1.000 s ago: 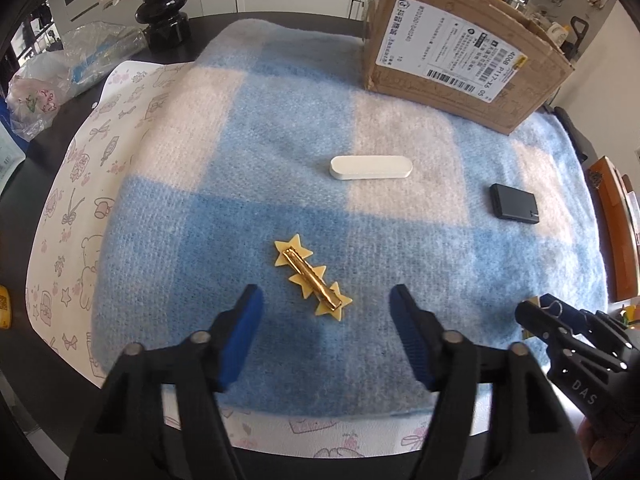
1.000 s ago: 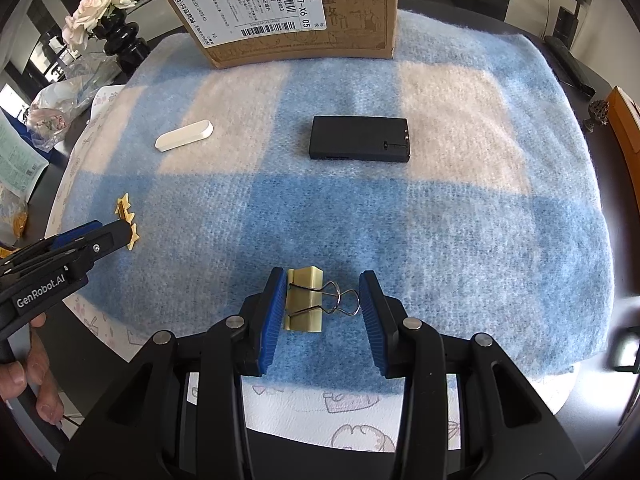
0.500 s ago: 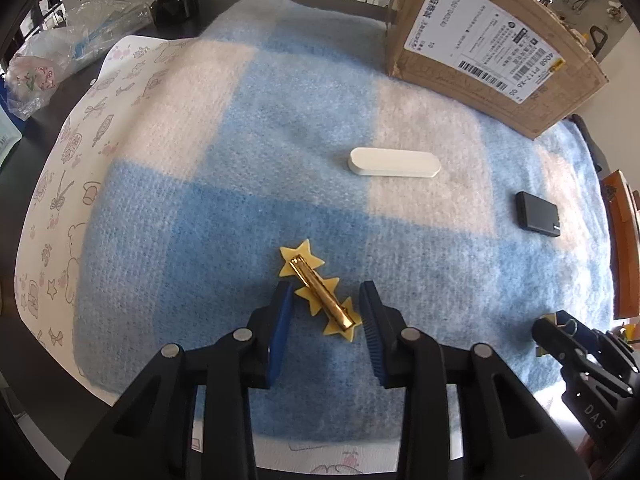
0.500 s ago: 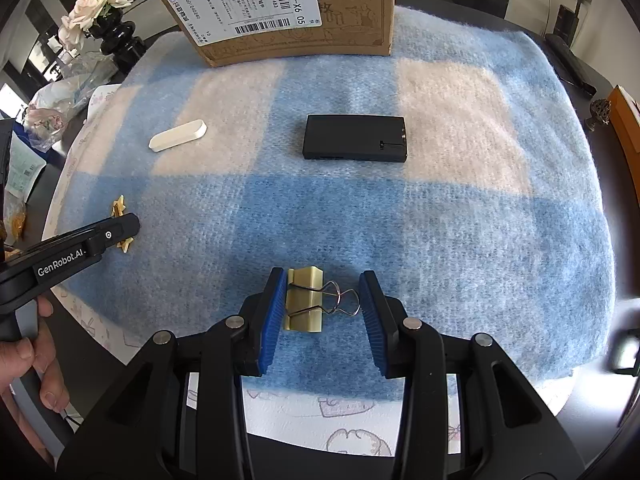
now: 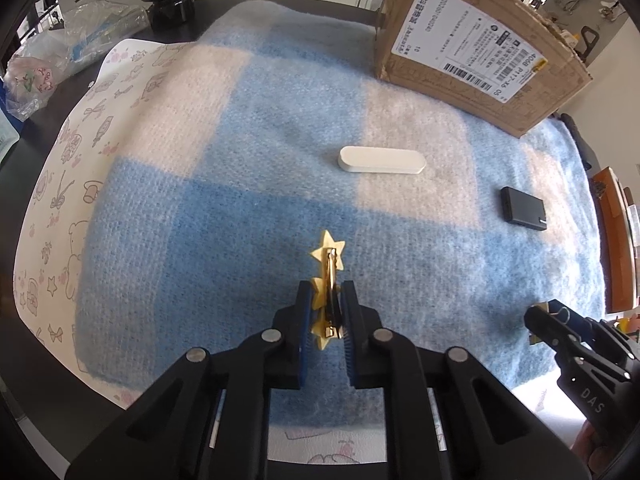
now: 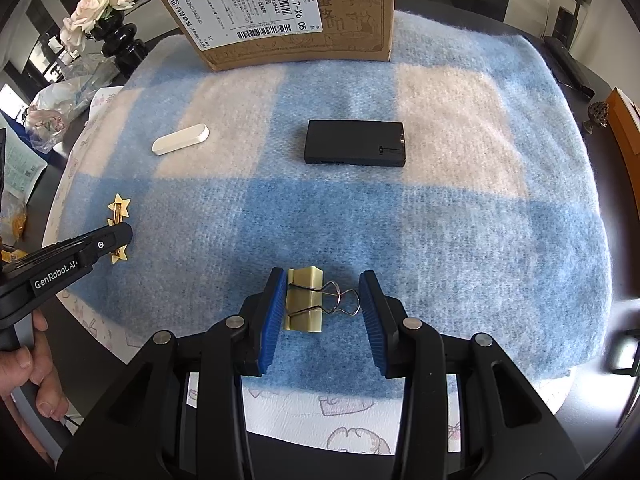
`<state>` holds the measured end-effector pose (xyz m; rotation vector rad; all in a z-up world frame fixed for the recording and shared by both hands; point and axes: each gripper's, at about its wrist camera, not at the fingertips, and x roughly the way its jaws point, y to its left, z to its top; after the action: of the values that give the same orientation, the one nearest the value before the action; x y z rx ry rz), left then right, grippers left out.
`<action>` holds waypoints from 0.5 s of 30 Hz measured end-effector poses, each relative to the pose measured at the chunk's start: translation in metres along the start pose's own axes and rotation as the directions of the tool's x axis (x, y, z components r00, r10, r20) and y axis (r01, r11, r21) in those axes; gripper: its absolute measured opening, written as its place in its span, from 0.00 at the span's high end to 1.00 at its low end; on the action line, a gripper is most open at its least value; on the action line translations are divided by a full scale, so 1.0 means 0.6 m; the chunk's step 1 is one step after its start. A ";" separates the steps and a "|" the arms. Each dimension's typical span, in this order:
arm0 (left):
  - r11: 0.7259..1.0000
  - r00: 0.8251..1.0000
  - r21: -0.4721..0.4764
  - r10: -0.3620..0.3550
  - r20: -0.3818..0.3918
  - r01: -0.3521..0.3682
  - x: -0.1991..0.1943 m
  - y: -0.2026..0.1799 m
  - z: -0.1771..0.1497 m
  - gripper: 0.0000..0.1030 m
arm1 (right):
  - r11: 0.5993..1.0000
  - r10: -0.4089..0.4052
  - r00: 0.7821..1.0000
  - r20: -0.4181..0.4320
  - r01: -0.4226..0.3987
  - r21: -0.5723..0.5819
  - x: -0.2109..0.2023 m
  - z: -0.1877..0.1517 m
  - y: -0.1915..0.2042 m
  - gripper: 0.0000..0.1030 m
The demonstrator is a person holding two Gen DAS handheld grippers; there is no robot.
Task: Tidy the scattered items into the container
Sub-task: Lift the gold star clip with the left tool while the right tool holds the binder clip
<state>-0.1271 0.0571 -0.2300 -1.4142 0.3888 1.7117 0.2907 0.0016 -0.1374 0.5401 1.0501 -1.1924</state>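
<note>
The gold hair clip (image 5: pixel 329 280) with 3 stars, flat on the blanket (image 5: pixel 248 208) a second ago, now stands on edge between the left gripper (image 5: pixel 326 312), whose jaws are closing onto it. The right gripper (image 6: pixel 322 308) remains part-spread around a brass binder clip (image 6: pixel 304 300), left pad touching. Both lie on fuzzy blue-and-white wool near the cardboard box (image 5: pixel 472 52).

Home: blanket (image 5: pixel 248 128), flower vase (image 6: pixel 116 36)

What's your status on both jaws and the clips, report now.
Left gripper closing on star hair clip. Right gripper astride binder clip, one pad touching. Path to cardboard box clear.
</note>
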 end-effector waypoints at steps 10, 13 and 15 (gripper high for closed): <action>1.000 0.999 0.020 -0.013 0.030 0.012 -0.055 -0.019 -0.001 0.90 | 1.000 -0.009 1.000 0.026 0.009 -0.004 -0.038 0.008 0.011 0.63; 0.999 0.999 0.030 -0.015 0.046 0.014 -0.082 -0.025 -0.003 0.90 | 1.000 -0.013 0.999 0.042 0.014 -0.007 -0.063 0.008 0.013 0.63; 0.999 0.998 0.042 -0.019 0.056 0.017 -0.099 -0.026 -0.005 0.90 | 1.000 -0.017 0.998 0.053 0.018 -0.014 -0.086 0.000 0.005 0.63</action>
<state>-0.1137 0.0396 -0.1726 -1.3327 0.3779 1.7153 0.2934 0.0274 -0.0927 0.4866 1.0191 -1.2076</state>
